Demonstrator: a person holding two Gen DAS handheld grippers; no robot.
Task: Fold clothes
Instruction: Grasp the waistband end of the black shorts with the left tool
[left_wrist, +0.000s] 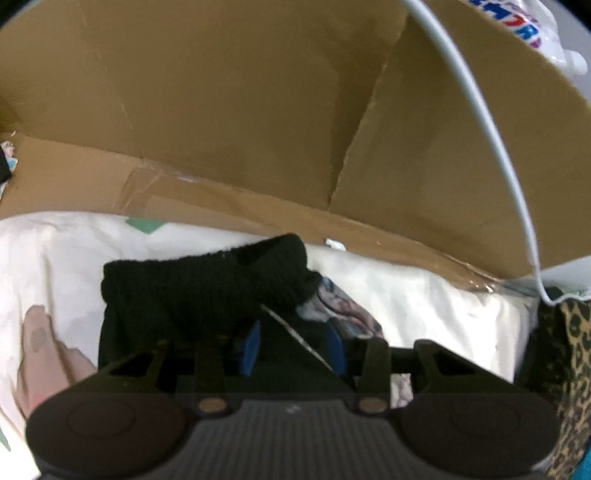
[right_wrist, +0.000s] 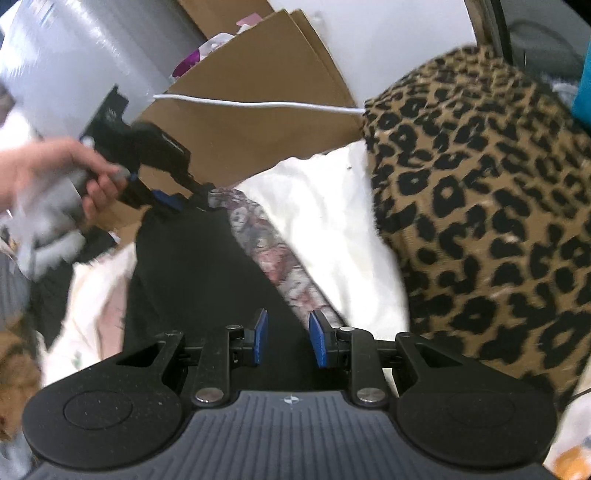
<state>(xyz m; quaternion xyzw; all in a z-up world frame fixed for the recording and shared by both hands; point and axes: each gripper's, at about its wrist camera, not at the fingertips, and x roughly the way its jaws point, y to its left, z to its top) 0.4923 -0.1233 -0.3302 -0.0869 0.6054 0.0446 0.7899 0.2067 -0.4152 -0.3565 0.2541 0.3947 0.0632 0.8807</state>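
the left gripper (left_wrist: 293, 347) is pointing steeply down into a black garment (left_wrist: 207, 295), its blue pads (left_wrist: 252, 347) standing narrowly apart with dark cloth bunched between them; whether they are truly pinching it cannot be told from the left wrist view. in the right wrist view that same gripper (right_wrist: 192, 194), carried by a hand (right_wrist: 55, 177), is sitting at the garment's far end, where a printed panel (right_wrist: 273, 251) is showing along the edge. the right gripper (right_wrist: 288, 338) is hovering low over the near end of the garment (right_wrist: 192, 273), jaws partly apart, black cloth lying in the gap but the pads not visibly pressing on it.

the garment is lying stretched on a white sheet (right_wrist: 332, 229), between a cardboard box (left_wrist: 221, 110) and a leopard blanket (right_wrist: 480, 206).

the likely trouble is a shallow bite: if either gripper is catching only the top layer, the fold is going to drag unevenly and the fabric slip free. the left pads may also be nipping the sheet underneath, pulling it up along with the garment. a white cable (left_wrist: 495, 129) is hanging close by and could snag a lifting hand.
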